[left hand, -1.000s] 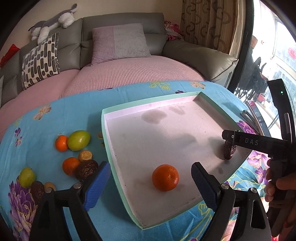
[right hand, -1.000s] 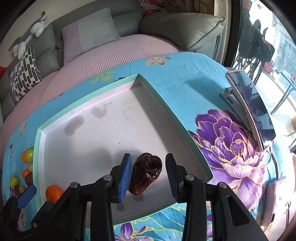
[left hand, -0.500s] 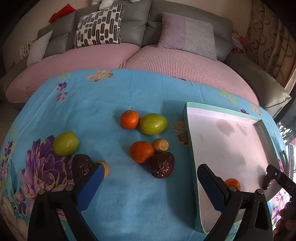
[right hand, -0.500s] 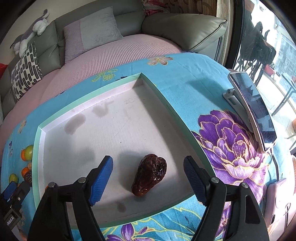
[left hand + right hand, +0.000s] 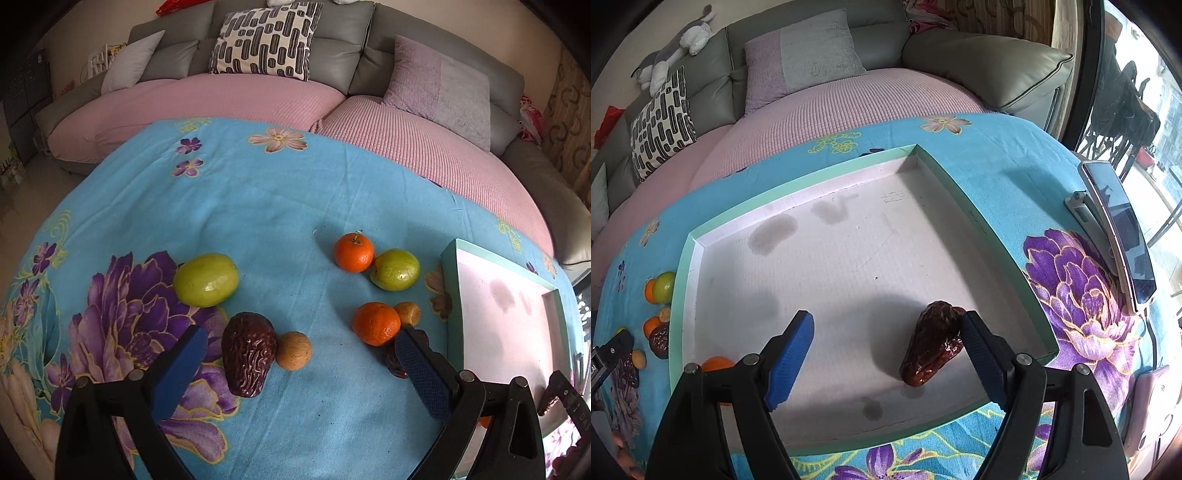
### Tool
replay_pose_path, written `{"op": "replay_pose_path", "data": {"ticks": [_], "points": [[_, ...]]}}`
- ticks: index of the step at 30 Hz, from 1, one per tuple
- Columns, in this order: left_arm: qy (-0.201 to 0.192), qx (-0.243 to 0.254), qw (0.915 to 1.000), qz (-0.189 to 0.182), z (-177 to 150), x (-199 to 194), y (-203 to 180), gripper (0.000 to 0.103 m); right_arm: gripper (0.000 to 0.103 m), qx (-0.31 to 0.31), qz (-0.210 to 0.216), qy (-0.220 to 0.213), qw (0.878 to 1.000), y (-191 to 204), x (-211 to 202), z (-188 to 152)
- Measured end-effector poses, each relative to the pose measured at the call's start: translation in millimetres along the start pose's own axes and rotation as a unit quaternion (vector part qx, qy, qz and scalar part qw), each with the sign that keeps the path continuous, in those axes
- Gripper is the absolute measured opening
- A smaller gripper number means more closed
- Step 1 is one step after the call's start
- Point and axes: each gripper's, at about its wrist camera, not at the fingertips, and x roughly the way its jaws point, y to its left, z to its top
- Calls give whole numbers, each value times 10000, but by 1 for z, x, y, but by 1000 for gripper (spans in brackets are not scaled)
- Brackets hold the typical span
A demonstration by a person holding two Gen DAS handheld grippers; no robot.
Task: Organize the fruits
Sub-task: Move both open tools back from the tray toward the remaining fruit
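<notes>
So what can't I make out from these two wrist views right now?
- Second date, left wrist view: mostly hidden behind one finger of the left tongs.
- Orange in tray, right wrist view: half covered by the right tongs.
- Tray's near corner, left wrist view: cut off by the picture edge.

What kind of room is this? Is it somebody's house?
Most likely a living room in a home. A big grey sofa with cushions curves behind the table, a stuffed toy animal lies on its backrest, and the table wears a flowery blue tablecloth with fruit scattered on it.
</notes>
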Motion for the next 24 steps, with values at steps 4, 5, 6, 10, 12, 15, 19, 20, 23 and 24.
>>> {"op": "replay_pose_path", "data": {"ticks": [4,5,6,10,12,15,19,20,23,24], "points": [[-149,-6,9995,282,2,1,8,103,82,-25,135,-49,9999,6,-3,0],[-193,-6,9993,320,3,0,10,103,84,-45,148,-76,9999,7,-4,0],[-230,-4,9992,340,4,0,11,103,95,-58,142,-110,9998,8,-5,0],[-319,34,9987,388,7,0,17,103,100,-118,145,-332,9993,12,-12,2],[-350,7,9992,192,8,1,20,103,100,-133,224,-448,9987,14,-15,3],[-381,-113,9990,-207,7,2,22,103,100,-128,341,-611,9975,18,-19,5],[-339,-15,9985,-430,11,-1,13,103,100,-118,498,-740,9959,25,-21,9],[-335,-1,9981,-523,12,-3,11,103,100,-160,555,-791,9952,28,-23,9],[-339,19,9967,-739,20,-8,10,103,100,-321,680,-874,9933,42,-25,11],[-382,45,9968,-703,22,-9,10,103,100,-372,688,-870,9931,46,-25,11]]}}
